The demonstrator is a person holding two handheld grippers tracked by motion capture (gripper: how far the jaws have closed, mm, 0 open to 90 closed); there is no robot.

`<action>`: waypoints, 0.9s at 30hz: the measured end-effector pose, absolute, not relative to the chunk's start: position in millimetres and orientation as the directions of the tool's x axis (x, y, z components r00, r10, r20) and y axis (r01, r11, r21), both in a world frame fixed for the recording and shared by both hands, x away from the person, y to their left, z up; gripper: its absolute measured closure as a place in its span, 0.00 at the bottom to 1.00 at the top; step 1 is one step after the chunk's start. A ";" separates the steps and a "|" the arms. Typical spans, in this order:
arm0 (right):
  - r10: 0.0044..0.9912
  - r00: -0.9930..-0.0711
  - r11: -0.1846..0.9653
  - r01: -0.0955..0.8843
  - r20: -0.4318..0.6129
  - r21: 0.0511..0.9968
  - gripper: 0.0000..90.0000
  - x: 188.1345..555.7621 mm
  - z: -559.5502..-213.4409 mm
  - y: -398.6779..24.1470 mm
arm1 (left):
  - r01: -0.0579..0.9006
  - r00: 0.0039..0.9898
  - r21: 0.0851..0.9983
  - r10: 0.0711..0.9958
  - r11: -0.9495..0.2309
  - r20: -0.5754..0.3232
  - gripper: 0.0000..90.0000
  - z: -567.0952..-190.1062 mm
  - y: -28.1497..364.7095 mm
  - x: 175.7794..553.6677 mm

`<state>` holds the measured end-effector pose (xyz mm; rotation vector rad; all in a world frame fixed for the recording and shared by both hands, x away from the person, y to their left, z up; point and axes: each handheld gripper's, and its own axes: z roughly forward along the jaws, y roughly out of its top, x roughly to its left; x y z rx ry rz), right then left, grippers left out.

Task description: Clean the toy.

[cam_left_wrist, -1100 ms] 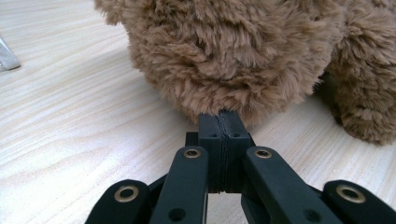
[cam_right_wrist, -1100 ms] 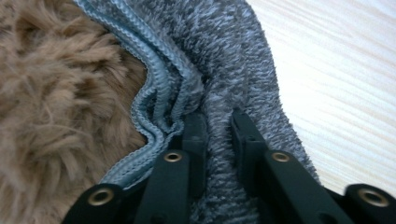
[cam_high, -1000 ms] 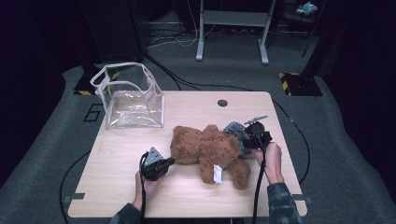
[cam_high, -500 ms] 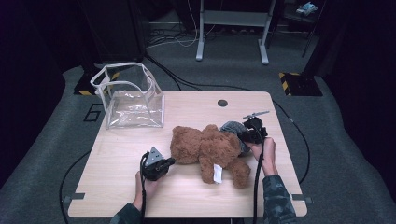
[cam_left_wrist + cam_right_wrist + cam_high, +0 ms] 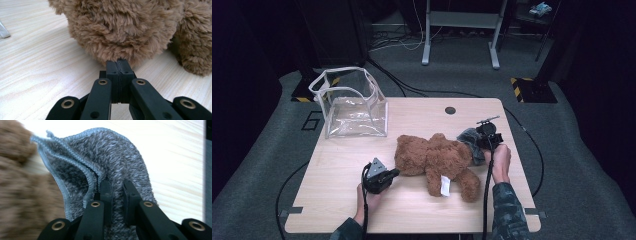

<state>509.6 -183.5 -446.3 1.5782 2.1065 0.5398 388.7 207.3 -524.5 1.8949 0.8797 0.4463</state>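
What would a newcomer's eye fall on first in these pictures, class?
A brown teddy bear lies mid-table. The right gripper, whose jaws have just been closing, pinches a grey cloth beside it. The left gripper is shut against its fur, and a clear bag stands at the far left corner.

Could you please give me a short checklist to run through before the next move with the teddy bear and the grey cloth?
1. Right gripper has the grey cloth: ok. Its jaws have just been closing and a fold of cloth sits pinched between them.
2. Left gripper has the teddy bear: cannot tell. The jaws are shut with their tips in the fur, but no pinched fur is visible.
3. Bear rests fully on the table: ok.
4. Clear bag stands open and upright: ok.
5. Bare table between bear and bag: ok.
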 end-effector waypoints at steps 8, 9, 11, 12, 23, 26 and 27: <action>0.973 -0.231 0.191 0.725 -0.027 0.661 0.90 495.6 -419.0 -195.4 | 0.387 0.673 0.878 0.737 -0.282 -0.060 0.99 -524.1 207.3 388.4; 0.971 -0.240 0.182 0.713 -0.008 0.677 0.90 493.7 -413.4 -193.2 | 0.385 0.671 0.880 0.739 -0.279 -0.059 0.99 -524.4 206.8 388.4; 0.959 -0.281 0.188 0.689 0.019 0.700 0.90 491.2 -403.9 -186.9 | 0.385 0.670 0.880 0.740 -0.280 -0.058 0.99 -524.4 206.6 388.3; 0.953 -0.301 0.197 0.678 0.022 0.708 0.90 490.6 -400.8 -182.2 | 0.387 0.672 0.877 0.738 -0.283 -0.059 0.99 -524.1 206.8 388.3; 0.916 -0.395 0.281 0.752 0.066 0.596 0.90 505.7 -442.0 -154.1 | 0.389 0.675 0.876 0.735 -0.286 -0.060 0.99 -523.9 207.0 388.3; 0.920 -0.389 0.286 0.754 0.052 0.591 0.90 507.0 -448.2 -155.4 | 0.388 0.675 0.876 0.735 -0.286 -0.059 0.99 -523.9 207.2 388.3; 0.922 -0.385 0.286 0.752 0.044 0.593 0.90 507.6 -449.0 -156.1 | 0.388 0.675 0.876 0.735 -0.286 -0.059 0.99 -523.9 207.2 388.3</action>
